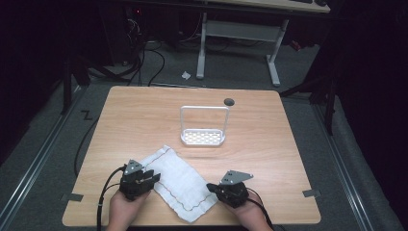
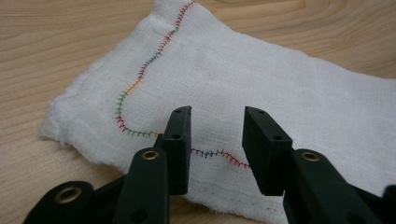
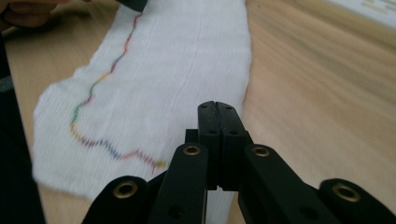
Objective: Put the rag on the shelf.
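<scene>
At the bottom edge of the high view, two hands are seen coming in, each holding a tool. The left tool (image 1: 153,179) is placed at the lower left of the frame, its tips at the left edge of a white cloth (image 1: 180,184). The right tool (image 1: 210,186) is placed at the lower right of centre, its tip at the right edge of the same cloth. The cloth is thus laid between the two tools, spread flat on the desk (image 1: 269,144) and running slantwise from the upper left toward the bottom of the frame.

In the left tool view, the left tool (image 2: 217,135) is seen with its jaws parted to a middling gap, nothing being pressed between them; whether they touch the cloth (image 2: 261,88) beneath cannot be told. A line of coloured stitching (image 2: 140,74) is seen curving across the cloth from the top of the frame to the space between the jaws.

In the right tool view, the right tool (image 3: 217,109) is shown with its jaws pressed fully together at the lower centre. The cloth (image 3: 182,60) is spread behind and to the left of them; whether an edge is caught between the jaws cannot be told.

Farther off, near the middle of the high view, a white rack (image 1: 204,138) with a tall wire handle is stood on the desk, well apart from the cloth. Behind it, a small dark round hole (image 1: 229,101) is set in the desk near its far edge.
</scene>
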`<state>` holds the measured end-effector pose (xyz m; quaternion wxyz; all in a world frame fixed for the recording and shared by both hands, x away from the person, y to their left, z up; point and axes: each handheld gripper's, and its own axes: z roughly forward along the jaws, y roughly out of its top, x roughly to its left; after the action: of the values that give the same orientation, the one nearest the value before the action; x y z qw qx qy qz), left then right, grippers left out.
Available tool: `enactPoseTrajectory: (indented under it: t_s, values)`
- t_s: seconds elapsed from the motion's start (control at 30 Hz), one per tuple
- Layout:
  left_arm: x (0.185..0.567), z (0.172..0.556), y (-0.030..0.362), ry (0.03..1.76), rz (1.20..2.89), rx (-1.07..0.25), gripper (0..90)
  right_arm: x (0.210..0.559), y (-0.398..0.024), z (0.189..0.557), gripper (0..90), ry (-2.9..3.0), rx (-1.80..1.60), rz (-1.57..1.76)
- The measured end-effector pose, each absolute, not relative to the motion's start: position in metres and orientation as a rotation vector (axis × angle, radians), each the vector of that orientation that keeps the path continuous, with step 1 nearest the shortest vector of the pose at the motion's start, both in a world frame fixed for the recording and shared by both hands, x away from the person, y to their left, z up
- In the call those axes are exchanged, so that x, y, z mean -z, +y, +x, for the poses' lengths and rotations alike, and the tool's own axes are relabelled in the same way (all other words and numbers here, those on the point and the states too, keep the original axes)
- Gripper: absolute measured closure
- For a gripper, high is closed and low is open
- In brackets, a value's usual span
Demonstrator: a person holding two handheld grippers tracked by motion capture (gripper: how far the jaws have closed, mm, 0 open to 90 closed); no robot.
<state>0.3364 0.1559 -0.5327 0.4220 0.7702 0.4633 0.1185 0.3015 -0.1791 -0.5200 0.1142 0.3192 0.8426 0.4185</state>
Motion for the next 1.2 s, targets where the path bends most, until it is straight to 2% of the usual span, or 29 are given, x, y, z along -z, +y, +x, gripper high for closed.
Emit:
enactPoseTrajectory:
  t_s: [0.1,0.23,0.4,0.5,0.67,1.0,1.2]
  values:
    - [0.532,0.334,0.159,1.172,1.917,-0.251,59.1,0.516,-0.170,0.315,90.0,2.476,-1.209,0.905]
    - [0.532,0.326,0.157,1.148,1.929,-0.226,57.0,0.512,-0.141,0.356,90.0,2.491,-1.159,0.891]
    - [0.531,0.319,0.150,1.115,1.956,-0.204,58.1,0.517,-0.114,0.381,90.0,2.539,-1.120,0.887]
    - [0.531,0.317,0.146,1.094,1.972,-0.196,61.9,0.527,-0.109,0.386,90.0,2.561,-1.066,0.890]
    - [0.533,0.312,0.131,1.032,2.038,-0.214,66.3,0.531,-0.119,0.376,90.0,2.548,-1.098,0.901]
    - [0.536,0.321,0.101,0.969,2.041,-0.203,71.0,0.534,-0.167,0.309,90.0,2.572,-1.144,0.914]
    - [0.538,0.320,0.082,0.909,2.062,-0.205,73.1,0.531,-0.176,0.309,90.0,2.509,-1.175,0.946]
